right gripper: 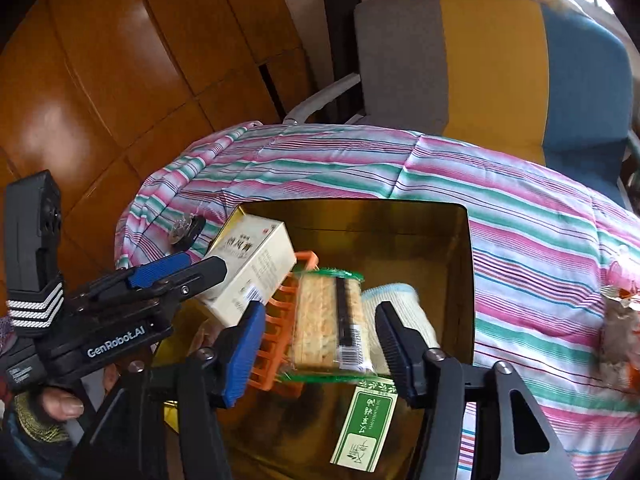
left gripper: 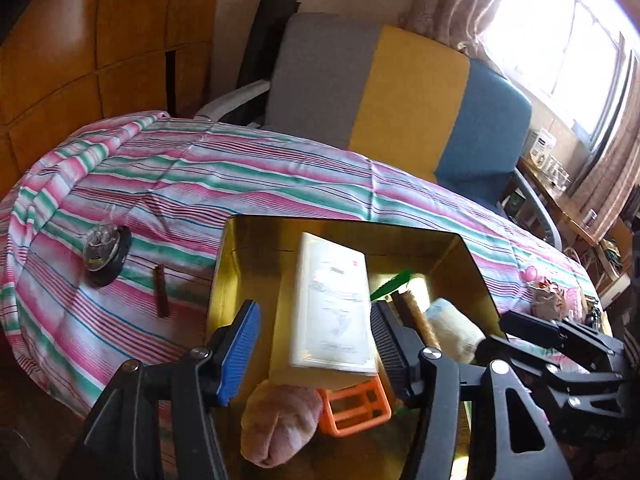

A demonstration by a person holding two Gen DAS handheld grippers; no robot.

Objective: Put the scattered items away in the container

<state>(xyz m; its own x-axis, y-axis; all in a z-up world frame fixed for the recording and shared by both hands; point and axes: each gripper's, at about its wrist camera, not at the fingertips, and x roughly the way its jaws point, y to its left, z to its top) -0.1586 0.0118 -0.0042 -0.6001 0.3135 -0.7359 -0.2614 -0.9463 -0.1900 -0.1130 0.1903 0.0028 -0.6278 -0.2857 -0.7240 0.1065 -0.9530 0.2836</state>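
A gold tin box (left gripper: 460,264) (right gripper: 466,280) stands open on the striped bedspread (left gripper: 248,168). My left gripper (left gripper: 316,340) is open over the tin, with a white carton (left gripper: 332,304) (right gripper: 248,268) between its spread fingers, touching neither blue pad. My right gripper (right gripper: 320,344) is open above the tin, over a green-edged cracker pack (right gripper: 328,320). In the tin lie an orange plastic rack (right gripper: 276,344), a white rolled cloth (right gripper: 404,312), a pink cloth (left gripper: 280,420) and a green label box (right gripper: 364,428).
On the bedspread left of the tin lie a black disc with a clear top (left gripper: 106,250) and a brown stick (left gripper: 161,290). A crumpled wrapper (right gripper: 620,332) lies to the right. A grey, yellow and blue chair (left gripper: 400,92) stands behind the bed.
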